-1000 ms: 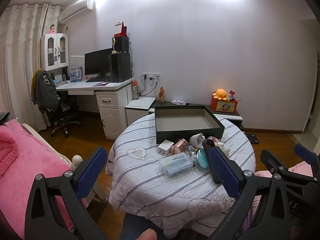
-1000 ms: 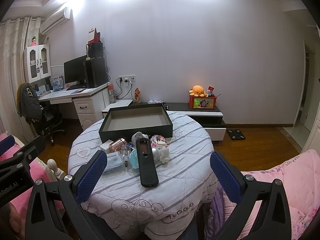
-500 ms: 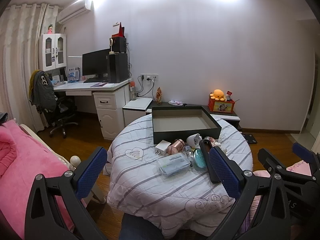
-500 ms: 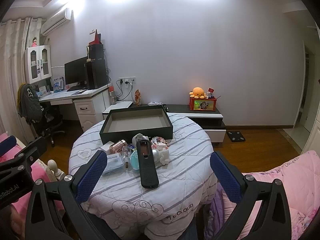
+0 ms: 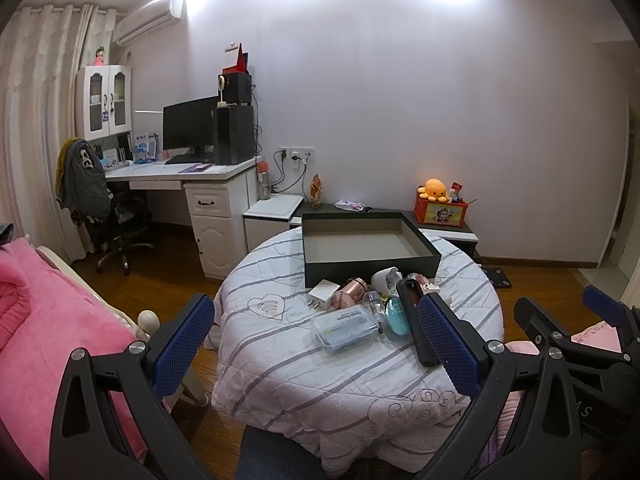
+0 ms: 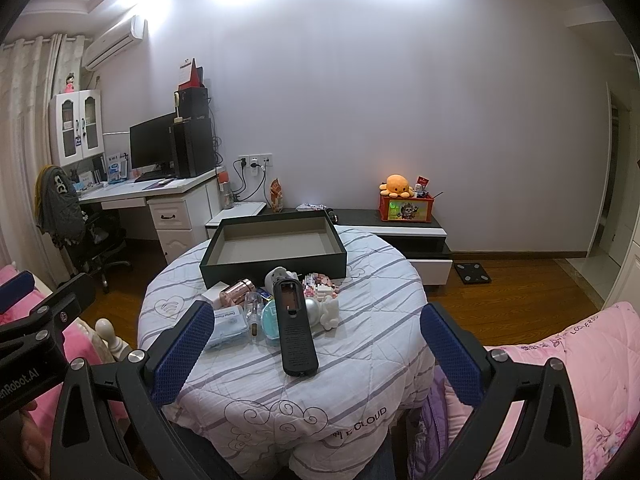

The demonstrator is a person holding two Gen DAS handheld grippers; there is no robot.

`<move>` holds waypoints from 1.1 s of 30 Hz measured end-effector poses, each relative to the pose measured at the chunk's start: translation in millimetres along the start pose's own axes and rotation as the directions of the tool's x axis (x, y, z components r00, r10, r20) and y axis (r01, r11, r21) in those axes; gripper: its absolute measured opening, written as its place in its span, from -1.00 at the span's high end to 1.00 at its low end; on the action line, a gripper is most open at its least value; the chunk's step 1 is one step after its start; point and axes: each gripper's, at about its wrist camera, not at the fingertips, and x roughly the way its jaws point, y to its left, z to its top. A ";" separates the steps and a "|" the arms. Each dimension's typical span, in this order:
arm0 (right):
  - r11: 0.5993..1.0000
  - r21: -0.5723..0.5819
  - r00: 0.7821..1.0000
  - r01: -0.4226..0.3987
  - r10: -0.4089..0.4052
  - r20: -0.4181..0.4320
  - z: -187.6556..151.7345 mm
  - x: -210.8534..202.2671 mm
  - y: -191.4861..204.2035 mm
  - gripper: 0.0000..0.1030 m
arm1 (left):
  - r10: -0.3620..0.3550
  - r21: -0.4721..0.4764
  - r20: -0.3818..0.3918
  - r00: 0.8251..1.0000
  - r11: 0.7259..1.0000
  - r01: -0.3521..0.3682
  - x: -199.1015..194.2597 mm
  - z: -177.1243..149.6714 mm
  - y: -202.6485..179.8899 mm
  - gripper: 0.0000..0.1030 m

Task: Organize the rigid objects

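A round table with a striped white cloth [image 5: 280, 364] [image 6: 360, 364] holds an empty dark box [image 5: 364, 246] [image 6: 276, 246] at its far side. In front of the box lies a cluster: a long black remote [image 6: 294, 326] [image 5: 414, 320], a clear plastic case [image 5: 346, 326] [image 6: 226, 322], a rose-gold cylinder [image 5: 350, 294] [image 6: 236, 292], a white charger [image 5: 322, 292], a teal oval item [image 6: 270, 324] and small white figures [image 6: 328, 312]. My left gripper [image 5: 316, 352] and right gripper [image 6: 316, 354] are both open and empty, held short of the table's near edge.
A pink bed [image 5: 48, 332] lies at the left and pink bedding [image 6: 560, 380] at the right. A white desk with a monitor [image 5: 192, 176] and an office chair [image 5: 104, 216] stand at the back left. A low cabinet with an orange plush [image 6: 400, 208] stands behind the table.
Both views have shifted slightly; the table sits a little lower and nearer the left in the left wrist view. The objects on the table have not moved. Both grippers stay open.
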 end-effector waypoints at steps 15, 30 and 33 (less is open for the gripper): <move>1.000 -0.006 1.000 -0.008 0.007 -0.021 -2.7 5.8 3.4 -1.00 | 0.003 -0.002 -0.016 1.000 1.000 -0.004 7.6 -3.5 3.0 -1.00; 0.999 -0.030 0.998 -0.020 0.018 -0.068 -10.5 40.3 1.4 -1.00 | 0.015 0.030 -0.020 1.000 0.999 -0.015 37.9 -13.7 7.1 -1.00; 0.999 -0.030 0.994 -0.026 0.022 -0.106 -15.8 60.8 -3.0 -1.00 | 0.017 0.058 -0.047 0.999 0.998 -0.014 59.4 -22.7 5.5 -1.00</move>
